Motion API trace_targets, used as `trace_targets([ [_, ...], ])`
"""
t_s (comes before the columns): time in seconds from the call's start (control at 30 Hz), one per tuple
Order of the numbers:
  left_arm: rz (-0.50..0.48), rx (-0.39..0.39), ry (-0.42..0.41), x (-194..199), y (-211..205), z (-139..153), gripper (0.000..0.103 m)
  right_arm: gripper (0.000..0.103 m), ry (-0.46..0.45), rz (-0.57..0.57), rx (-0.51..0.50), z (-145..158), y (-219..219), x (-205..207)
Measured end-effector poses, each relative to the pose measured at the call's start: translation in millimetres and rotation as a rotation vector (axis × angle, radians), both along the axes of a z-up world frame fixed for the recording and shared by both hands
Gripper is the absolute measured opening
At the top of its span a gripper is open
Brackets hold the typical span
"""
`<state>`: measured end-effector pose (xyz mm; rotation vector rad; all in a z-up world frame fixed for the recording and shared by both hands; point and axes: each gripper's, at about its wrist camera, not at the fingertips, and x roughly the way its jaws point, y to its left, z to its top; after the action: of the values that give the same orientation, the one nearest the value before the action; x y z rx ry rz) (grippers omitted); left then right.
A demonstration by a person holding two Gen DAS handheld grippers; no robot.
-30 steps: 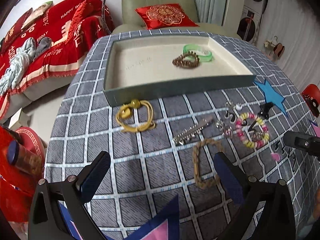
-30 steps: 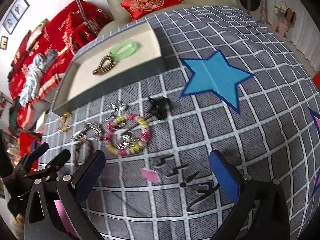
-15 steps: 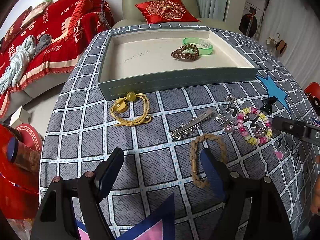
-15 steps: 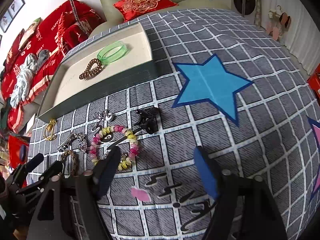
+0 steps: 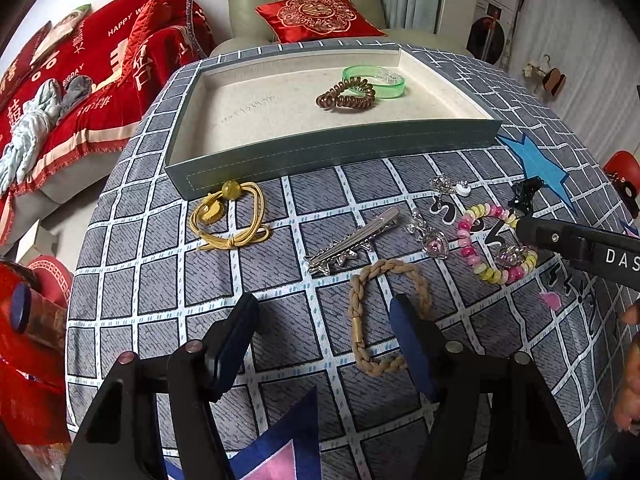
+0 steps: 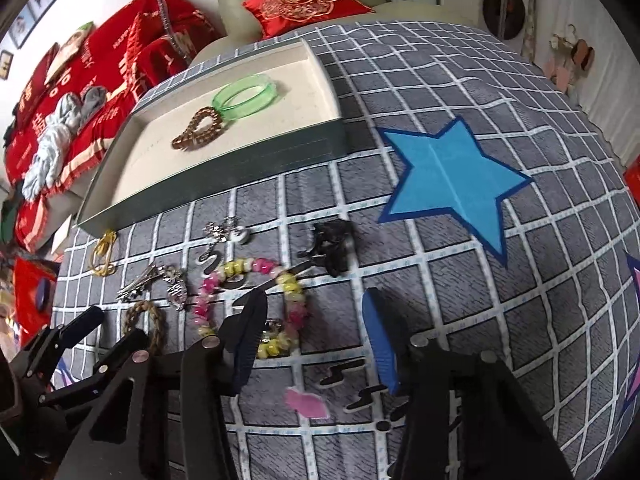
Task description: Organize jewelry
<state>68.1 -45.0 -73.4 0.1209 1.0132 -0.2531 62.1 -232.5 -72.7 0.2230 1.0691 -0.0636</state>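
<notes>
1. The tray [image 5: 332, 148] sits at the 12 o'clock side of the table. It is the home for the jewelry. A green bangle [image 5: 374, 80] and a brown coil hair tie [image 5: 346, 98] already lie inside it, touching each other.
2. The other pieces lie on the checked cloth [image 5: 152, 272] near the tray's front wall, so they probably still need to go in.
3. The left gripper [image 5: 324, 344] points down at the cloth. Its jaws are partly open and closing, and they hold nothing. The braided tan band [image 5: 360, 312] lies between them, toward the right jaw, so it looks like the next pick.
4. The right gripper [image 6: 316, 336] is about half open, closing and empty too. The pink and yellow bead bracelet [image 6: 248, 272] lies at 11 o'clock from it, partly behind its left jaw.
5. A yellow cord tie [image 5: 228, 216], a silver clip [image 5: 352, 240] and a black claw clip [image 6: 332, 246] wait nearby.
</notes>
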Motion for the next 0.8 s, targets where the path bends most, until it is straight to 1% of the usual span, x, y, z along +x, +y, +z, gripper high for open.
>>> trace_targets([
  [0.07,0.0,0.002,-0.001,0,0,0,0.084,0.053,0.005,0.017,-0.022,-1,4,2],
  [0.13,0.0,0.001,0.0,0,0,0,0.084,0.053,0.005,0.029,-0.023,-1,6,1],
  [0.2,-0.002,0.0,0.001,-1,1,1,0.084,0.053,-0.015,0.027,0.027,2,4,-2],
  [0.27,-0.006,-0.004,-0.001,-3,1,1,0.08,0.053,-0.029,0.022,0.05,6,1,-6],
  [0.4,-0.01,-0.006,-0.001,-4,1,2,0.08,0.053,-0.048,0.086,0.011,14,9,-18],
  [0.5,-0.015,-0.006,-0.002,-4,0,2,0.08,0.053,-0.053,0.127,-0.009,14,17,-22],
  [0.53,-0.019,-0.006,-0.002,-5,-1,2,0.078,0.053,-0.055,0.14,-0.011,13,20,-23],
  [0.57,-0.024,-0.006,-0.005,-6,-2,3,0.071,0.053,-0.055,0.153,-0.014,12,24,-22],
  [0.6,-0.031,-0.005,-0.007,-6,-3,3,0.07,0.053,-0.056,0.165,-0.02,12,28,-21],
  [0.7,-0.038,-0.002,-0.007,-8,-6,3,0.07,0.052,-0.063,0.205,-0.055,11,40,-18],
  [0.73,-0.038,-0.003,-0.008,-8,-6,3,0.07,0.051,-0.063,0.216,-0.068,10,44,-18],
  [0.8,-0.037,-0.003,-0.008,-8,-6,3,0.07,0.039,-0.045,0.235,-0.094,6,50,-16],
])
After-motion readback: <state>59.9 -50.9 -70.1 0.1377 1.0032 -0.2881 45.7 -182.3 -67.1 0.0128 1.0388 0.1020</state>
